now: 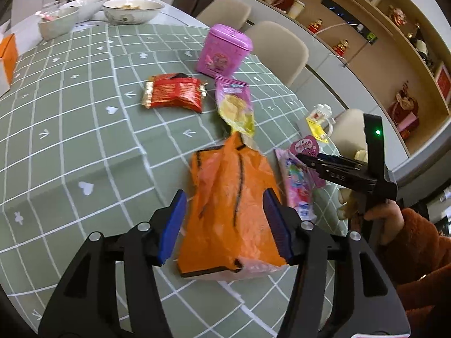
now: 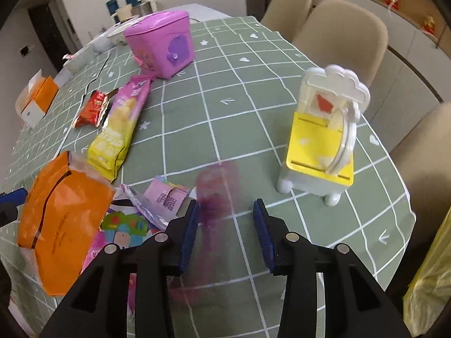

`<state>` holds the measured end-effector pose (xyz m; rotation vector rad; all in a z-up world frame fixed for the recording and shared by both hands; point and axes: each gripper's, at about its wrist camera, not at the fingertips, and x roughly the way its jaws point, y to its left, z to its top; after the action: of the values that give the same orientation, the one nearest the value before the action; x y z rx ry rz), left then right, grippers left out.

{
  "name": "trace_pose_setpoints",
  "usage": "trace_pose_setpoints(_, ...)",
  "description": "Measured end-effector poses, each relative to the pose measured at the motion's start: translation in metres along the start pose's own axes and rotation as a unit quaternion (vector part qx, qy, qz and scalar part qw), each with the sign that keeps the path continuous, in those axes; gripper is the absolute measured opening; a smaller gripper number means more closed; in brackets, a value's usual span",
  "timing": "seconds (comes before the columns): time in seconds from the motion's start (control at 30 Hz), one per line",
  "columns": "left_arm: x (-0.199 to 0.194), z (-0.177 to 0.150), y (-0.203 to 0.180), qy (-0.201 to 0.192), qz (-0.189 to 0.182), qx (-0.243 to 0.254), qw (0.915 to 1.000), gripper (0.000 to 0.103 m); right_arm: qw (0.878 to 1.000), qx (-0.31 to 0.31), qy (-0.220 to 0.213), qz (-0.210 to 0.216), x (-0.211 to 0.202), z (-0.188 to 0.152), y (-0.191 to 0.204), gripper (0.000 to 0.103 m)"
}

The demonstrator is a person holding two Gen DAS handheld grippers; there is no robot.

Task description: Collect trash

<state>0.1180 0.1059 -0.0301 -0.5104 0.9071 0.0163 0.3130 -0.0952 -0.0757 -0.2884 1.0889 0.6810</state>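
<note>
An orange plastic packet (image 1: 228, 211) lies on the green checked tablecloth between the pads of my left gripper (image 1: 225, 219); the jaws are wide and do not clamp it. It also shows in the right wrist view (image 2: 62, 222). A red snack wrapper (image 1: 174, 91), a pink-and-yellow chip bag (image 1: 236, 107) and a pink cartoon wrapper (image 1: 296, 186) lie around it. My right gripper (image 2: 227, 228) is open, with a blurred pink wrapper (image 2: 217, 191) between and beyond its pads. Loose pink wrappers (image 2: 166, 194) lie to its left.
A pink tin box (image 2: 163, 45) stands at the back. A white-and-yellow toy chair (image 2: 324, 140) stands at the right. Bowls (image 1: 132, 9) and an orange box (image 2: 36, 101) sit at the far end. Beige chairs (image 2: 341, 36) line the table's right edge.
</note>
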Motion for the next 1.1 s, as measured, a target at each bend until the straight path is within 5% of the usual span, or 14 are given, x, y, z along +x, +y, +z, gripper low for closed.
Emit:
trace_pose_setpoints(0.13, 0.005, 0.002, -0.008, -0.001, 0.001, 0.004, 1.0000, 0.054, 1.000, 0.010, -0.013, -0.019, -0.020, -0.005, -0.005, 0.015)
trace_pose_setpoints(0.5, 0.038, 0.016, -0.003, 0.033, 0.021, -0.024, 0.9989, 0.053, 0.993, 0.095, -0.060, 0.023, -0.088, -0.048, -0.019, 0.014)
trace_pose_setpoints(0.6, 0.043, 0.015, -0.009, 0.052, 0.022, -0.016, 0.9983, 0.014, 0.994, 0.085, -0.072, 0.019, -0.102, -0.053, -0.012, 0.014)
trace_pose_setpoints(0.7, 0.030, 0.011, -0.018, 0.044, 0.021, -0.001, 0.9988, 0.003, 0.993, 0.082, -0.088, 0.016, -0.120, -0.060, -0.006, 0.014)
trace_pose_setpoints(0.97, -0.028, 0.020, -0.037, -0.036, 0.027, 0.033, 0.9984, 0.001, 0.989, 0.095, -0.116, 0.007, -0.161, -0.076, -0.006, 0.014)
trace_pose_setpoints(1.0, -0.031, 0.021, -0.039, -0.041, 0.023, 0.037, 0.9982, 0.002, 0.989, 0.095, -0.117, 0.006, -0.164, -0.076, -0.006, 0.014)
trace_pose_setpoints(1.07, -0.028, 0.020, -0.039, -0.037, -0.001, 0.037, 0.9986, 0.031, 0.989, 0.092, -0.118, 0.002, -0.169, -0.079, -0.005, 0.014)
trace_pose_setpoints(1.1, -0.023, 0.017, -0.038, -0.027, -0.013, 0.035, 0.9989, 0.063, 0.989, 0.089, -0.118, 0.000, -0.171, -0.082, -0.006, 0.014)
